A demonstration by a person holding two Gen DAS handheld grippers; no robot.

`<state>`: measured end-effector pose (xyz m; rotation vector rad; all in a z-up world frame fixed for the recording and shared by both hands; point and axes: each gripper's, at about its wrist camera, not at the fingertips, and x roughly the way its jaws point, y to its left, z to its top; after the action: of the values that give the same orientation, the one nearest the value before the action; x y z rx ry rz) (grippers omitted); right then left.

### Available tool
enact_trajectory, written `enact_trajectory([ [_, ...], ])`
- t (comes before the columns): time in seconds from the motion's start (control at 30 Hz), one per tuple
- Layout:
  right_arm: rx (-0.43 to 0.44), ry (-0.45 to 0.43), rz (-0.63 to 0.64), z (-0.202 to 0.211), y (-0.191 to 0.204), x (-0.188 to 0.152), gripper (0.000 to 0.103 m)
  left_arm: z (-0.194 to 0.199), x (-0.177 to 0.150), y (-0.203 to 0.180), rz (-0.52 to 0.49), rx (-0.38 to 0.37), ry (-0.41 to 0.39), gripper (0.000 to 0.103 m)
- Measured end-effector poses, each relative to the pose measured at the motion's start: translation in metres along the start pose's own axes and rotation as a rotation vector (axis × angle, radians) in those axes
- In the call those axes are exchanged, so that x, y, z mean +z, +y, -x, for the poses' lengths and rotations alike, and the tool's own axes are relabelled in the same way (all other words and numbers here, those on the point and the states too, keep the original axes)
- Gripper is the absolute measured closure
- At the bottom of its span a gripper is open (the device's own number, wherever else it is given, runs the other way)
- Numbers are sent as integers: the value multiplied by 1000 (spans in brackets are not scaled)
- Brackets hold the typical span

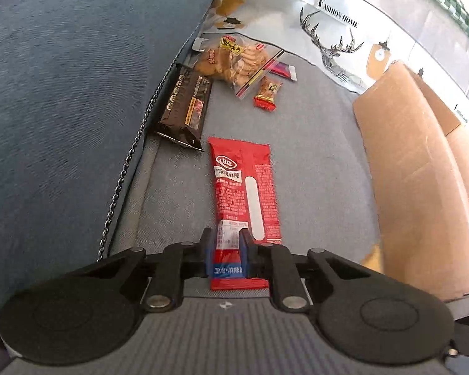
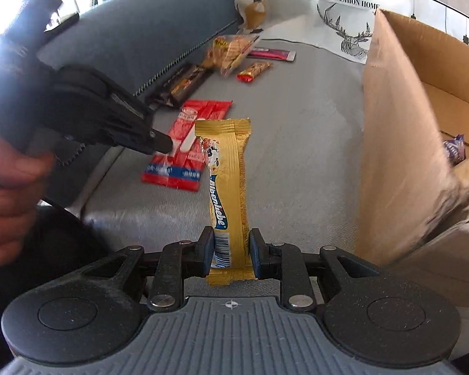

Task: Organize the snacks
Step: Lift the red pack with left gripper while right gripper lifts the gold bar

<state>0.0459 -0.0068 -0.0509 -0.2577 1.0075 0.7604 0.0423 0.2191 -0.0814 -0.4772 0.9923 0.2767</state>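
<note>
Snacks: sorting partly done, both grippers loaded, several packets left on the sofa.

The left gripper (image 1: 226, 245) is clamped on the near end of the red packet (image 1: 244, 187), which lies on the sofa seat (image 1: 312, 156). The right gripper (image 2: 229, 248) grips the gold bar (image 2: 229, 187), held clear of the seat beside the cardboard box (image 2: 390, 140). At least one packet already lies in the box. Remaining near the backrest: black packet (image 1: 184, 106), biscuit bag (image 1: 237, 59), small orange packet (image 1: 267, 92), pink packet (image 1: 283, 69).
</note>
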Motion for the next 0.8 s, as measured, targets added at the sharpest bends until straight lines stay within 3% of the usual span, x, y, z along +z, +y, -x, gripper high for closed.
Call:
enact_trajectory([
  [0.07, -1, -15, -8, -3, -1, -2, 78, 6, -1, -2, -3, 7, -33, 82],
  [0.17, -16, -22, -53, -9, -8, -6, 76, 10, -2, -7, -13, 10, -70, 62],
  [0.23, -23, -10, -67, -14, -11, -7, 72, 7, -1, -14, -37, 21, -71, 59],
  [0.3, -27, -19, -65, -17, -12, -7, 68, 0, 0, -24, -69, 50, -61, 46],
  [0.37, -21, -36, -70, -16, -14, -6, 62, -6, 2, -32, -91, 77, -55, 40],
  [0.53, -18, -52, -83, -18, -20, -3, 51, -25, 6, -45, -136, 121, -4, 32],
  [0.8, -13, -47, -59, -23, -18, -2, 53, -41, 6, -57, -213, 182, 27, 27],
])
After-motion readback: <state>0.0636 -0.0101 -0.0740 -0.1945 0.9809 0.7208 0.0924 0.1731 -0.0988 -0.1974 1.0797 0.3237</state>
